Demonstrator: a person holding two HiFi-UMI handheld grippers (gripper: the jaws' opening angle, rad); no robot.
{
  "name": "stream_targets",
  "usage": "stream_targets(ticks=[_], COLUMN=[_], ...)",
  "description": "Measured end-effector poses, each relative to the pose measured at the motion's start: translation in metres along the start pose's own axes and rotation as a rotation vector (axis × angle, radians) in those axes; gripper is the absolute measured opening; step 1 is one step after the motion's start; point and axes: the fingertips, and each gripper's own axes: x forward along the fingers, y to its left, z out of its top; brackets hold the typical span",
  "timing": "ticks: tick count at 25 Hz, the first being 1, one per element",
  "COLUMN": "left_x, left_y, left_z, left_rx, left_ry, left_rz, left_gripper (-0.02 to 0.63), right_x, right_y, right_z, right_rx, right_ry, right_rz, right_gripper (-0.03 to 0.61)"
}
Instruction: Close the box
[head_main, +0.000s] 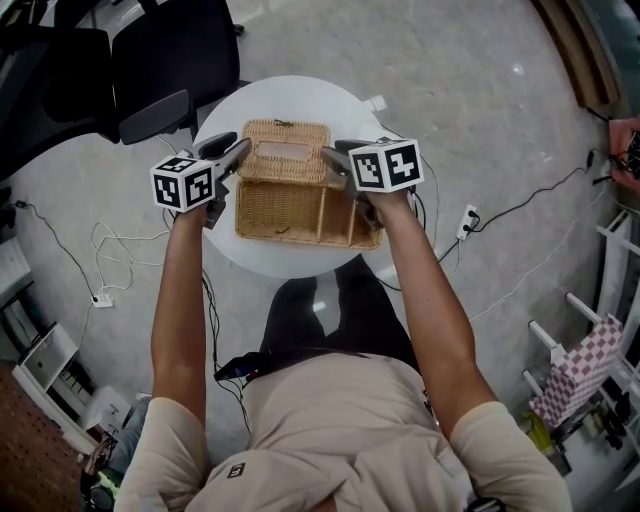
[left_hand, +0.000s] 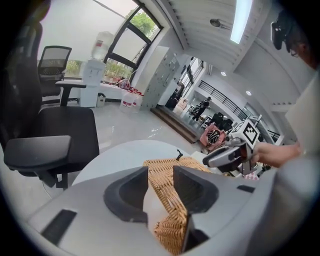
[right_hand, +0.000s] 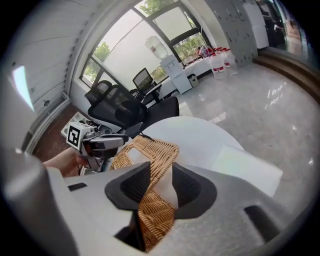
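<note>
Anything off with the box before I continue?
Nothing stands out. The wicker box sits whole on the round table; left hand-held gripper and right hand-held gripper flank its lid, jaws open.

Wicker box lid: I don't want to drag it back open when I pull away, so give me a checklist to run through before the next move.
1. Left gripper tongs apart, not pinching the lid: ok.
2. Right gripper tongs apart, not pinching the lid: ok.
3. Tongs clear of the wicker: not ok. The lid's edge stands between both pairs, so back out sideways rather than lifting.
4. Lid seated flush on the wicker box: cannot tell. It lies over the box, but no view shows the seam all round.
5. Box fully on the round white table: ok.
</note>
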Motion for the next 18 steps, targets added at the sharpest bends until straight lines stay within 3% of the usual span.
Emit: stream_targets(ticks=[7, 12, 18], left_x=[0.009, 0.01, 0.005], left_y=[0.004, 0.004, 0.001], left_z=[-0.011, -0.013, -0.005], left_rx=[-0.06, -0.073, -0.049], left_ry=[0.004, 0.004, -0.004], left_rz=[-0.032, -0.038, -0.021], left_gripper=[0.13, 0.13, 0.13], right_x=[0.011, 0.016, 0.006], right_y=[-0.003, 0.001, 0.003], right_z=[-0.006, -0.006, 0.0], right_rx=[0.128, 0.151, 0.122], right_ry=[0.026, 0.051, 0.027], right_rz=[0.098, 0.143, 0.125], right_gripper=[0.14, 0.11, 0.09])
